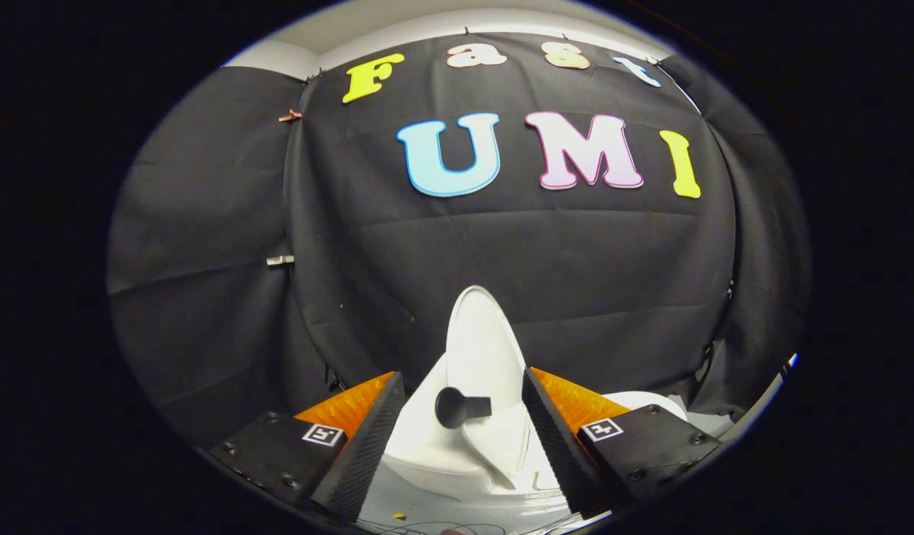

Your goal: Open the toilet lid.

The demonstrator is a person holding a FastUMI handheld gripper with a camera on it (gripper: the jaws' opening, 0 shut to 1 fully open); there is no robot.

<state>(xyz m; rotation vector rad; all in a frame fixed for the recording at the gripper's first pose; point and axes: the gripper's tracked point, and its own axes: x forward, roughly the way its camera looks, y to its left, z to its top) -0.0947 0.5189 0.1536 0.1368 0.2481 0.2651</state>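
Largest here is the glossy white moulded toilet body (427, 446), sitting low between and just beyond the fingers, with a paler rounded part of it showing past the right finger. Rising from it is the smooth white oval plastic lid (483, 349), standing nearly upright and leaning slightly away, its top edge well beyond the fingertips. Judging by that stance, the lid is already raised or close to it. On its lower face, just ahead of the fingers, sits a small dark keyhole-shaped tab or recess (457, 407); which it is cannot be told.

The gripper (463, 397) is spread wide, its fingers flanking the lid's base and pressing on nothing; whether either brushes the porcelain-like body cannot be told.

The lid looks light, rigid and slick, hinged at its foot, so it should swing easily but could slip from a pinch or fall back if released early. The rim edge, or the dark tab, seems the surest place to take hold.
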